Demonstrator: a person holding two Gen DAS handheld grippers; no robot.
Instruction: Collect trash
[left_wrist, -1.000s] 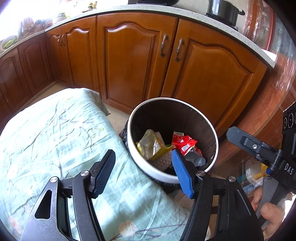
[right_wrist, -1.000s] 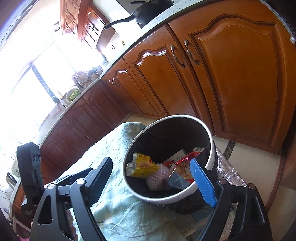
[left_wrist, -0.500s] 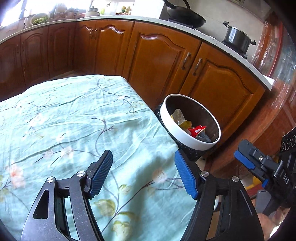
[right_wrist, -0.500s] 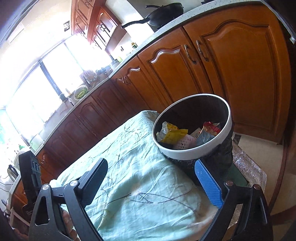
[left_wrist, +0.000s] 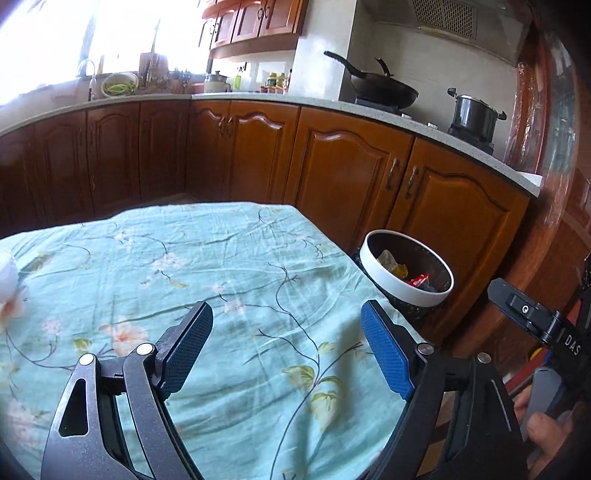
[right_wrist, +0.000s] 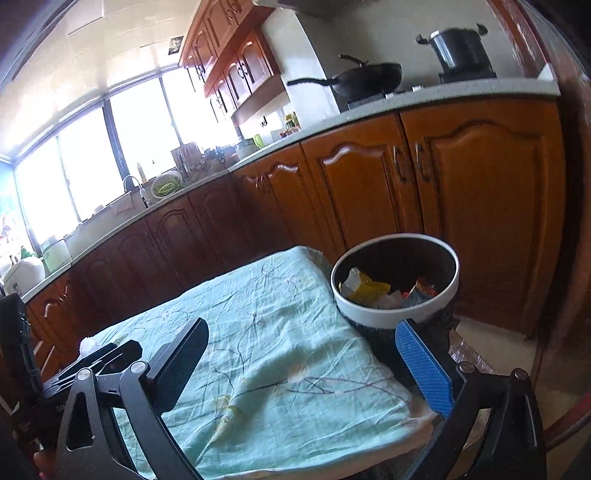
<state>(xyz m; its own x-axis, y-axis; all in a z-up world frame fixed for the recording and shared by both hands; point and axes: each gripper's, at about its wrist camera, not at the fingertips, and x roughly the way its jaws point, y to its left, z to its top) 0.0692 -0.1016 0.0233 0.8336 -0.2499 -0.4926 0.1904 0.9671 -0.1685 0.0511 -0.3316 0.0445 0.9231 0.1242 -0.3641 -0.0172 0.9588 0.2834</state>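
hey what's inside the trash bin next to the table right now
Inside the white-rimmed trash bin: a crumpled yellow wrapper, a red wrapper, and some pale and dark scraps between them. Whatever lies beneath that top layer, and the bin's bottom, is covered.

White letters "DAS" stand on the right gripper (left_wrist: 570, 341).

Left gripper (left_wrist: 286, 345): drawn back from the trash bin (left_wrist: 402, 291), now over the tablecloth (left_wrist: 221, 258); jaws just opened wider, nothing between. Right gripper (right_wrist: 303, 363): likewise withdrawn, jaws just widened, empty; bin now beyond its right fingertip.
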